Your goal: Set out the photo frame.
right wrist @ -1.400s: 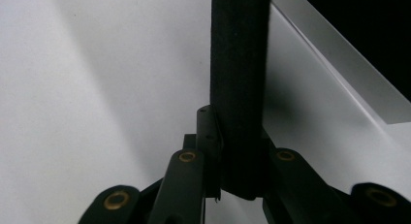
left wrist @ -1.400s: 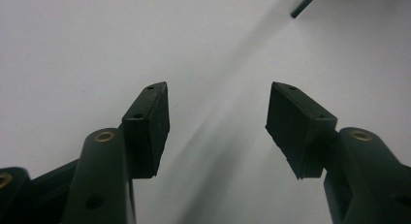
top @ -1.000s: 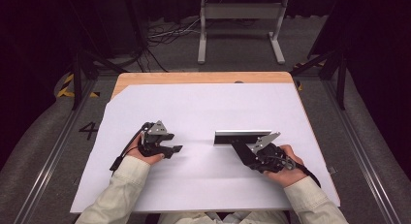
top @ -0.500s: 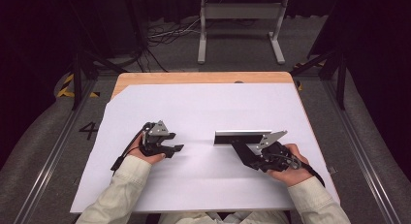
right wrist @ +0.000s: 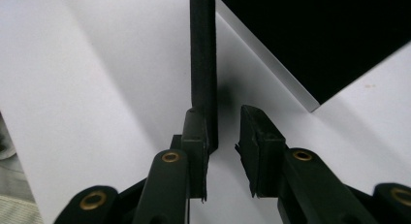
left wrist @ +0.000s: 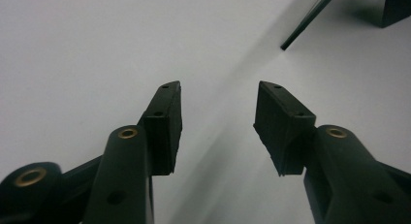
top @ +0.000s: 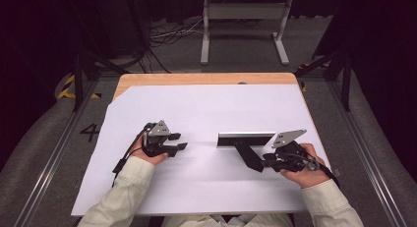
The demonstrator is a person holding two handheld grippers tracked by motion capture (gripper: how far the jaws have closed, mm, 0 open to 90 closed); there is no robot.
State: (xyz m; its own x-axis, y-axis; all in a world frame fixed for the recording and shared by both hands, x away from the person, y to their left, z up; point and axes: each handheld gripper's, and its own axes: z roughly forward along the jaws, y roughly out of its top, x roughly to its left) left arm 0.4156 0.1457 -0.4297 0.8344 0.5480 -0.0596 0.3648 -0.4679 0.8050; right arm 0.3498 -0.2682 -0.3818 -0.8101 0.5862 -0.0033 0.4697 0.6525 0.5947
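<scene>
From above, my left hand-held gripper (top: 179, 141) rests released near the desk's (top: 206, 97) left edge; the black box (top: 246, 138) lies right of centre. In my right hand-held gripper's (right wrist: 224, 132) view, its 2 jaws stand apart around the box's flap (right wrist: 202, 54).

White-covered table (top: 206, 187) (wood far edge) bears black box (top: 246, 139).

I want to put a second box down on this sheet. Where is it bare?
The white sheet is bare across its whole far half, beyond the black box, and in the middle between the left claw and the box. It is crowded at the near right, where the right claw meets the box's open flap.
</scene>
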